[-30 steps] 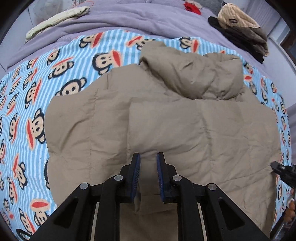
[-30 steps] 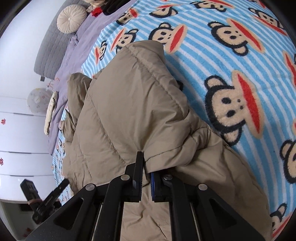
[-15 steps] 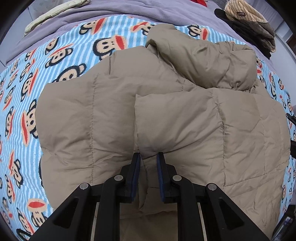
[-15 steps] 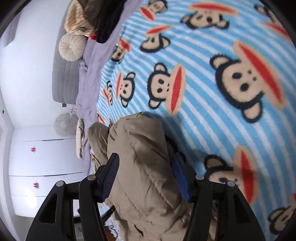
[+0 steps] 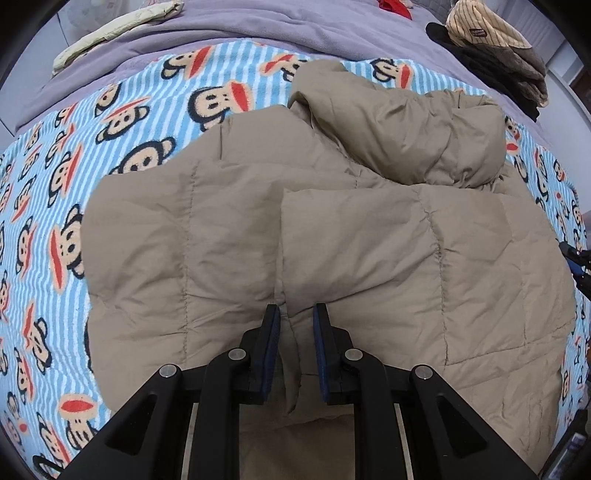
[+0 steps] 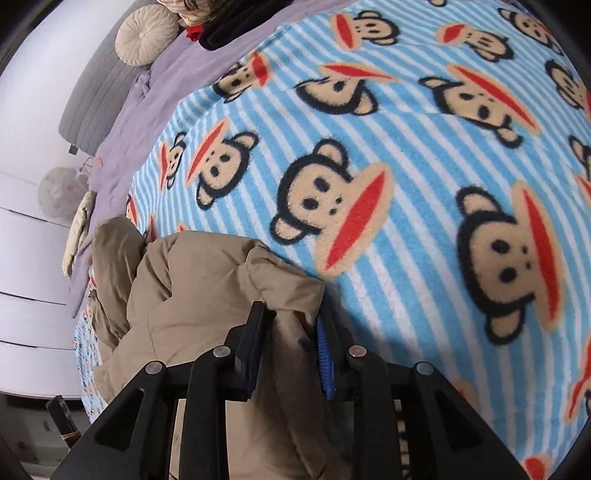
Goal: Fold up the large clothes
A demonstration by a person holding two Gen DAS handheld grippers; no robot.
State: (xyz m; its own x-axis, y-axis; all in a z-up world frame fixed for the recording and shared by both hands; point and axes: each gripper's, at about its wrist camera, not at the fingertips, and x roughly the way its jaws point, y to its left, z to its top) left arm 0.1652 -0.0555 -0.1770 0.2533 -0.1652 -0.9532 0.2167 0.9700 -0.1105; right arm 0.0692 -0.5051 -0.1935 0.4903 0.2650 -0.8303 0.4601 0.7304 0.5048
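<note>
Jacket [image 5: 229, 229]: tan puffy quilted one, lies spread on the monkey-print blanket [image 5: 55, 206], on the bed; sleeve/hood bundle piled at its far end.
Left claw [image 5: 296, 314]: points steeply down at near edge of jacket; a ridge of tan fabric runs up btwn its blue pads, jaws nearly together, pinching that fold.
Folded flap: right half of jacket laid over the middle, its edge starts just above left claw tips.
Right claw [image 6: 290, 312]: at jacket's side edge, next to bare blanket; a thick roll of jacket hem sits btwn the jaws, jaws closing on it, both pads against fabric.
Jacket vs right claw: bulk of it runs left & under the claw; blanket w/ monkeys fills everything to the right.
Other: purple sheet [image 5: 221, 26] beyond blanket, pile of dark & striped clothes [image 5: 491, 44] at far right corner, round cushion [image 6: 146, 35] near headboard.
</note>
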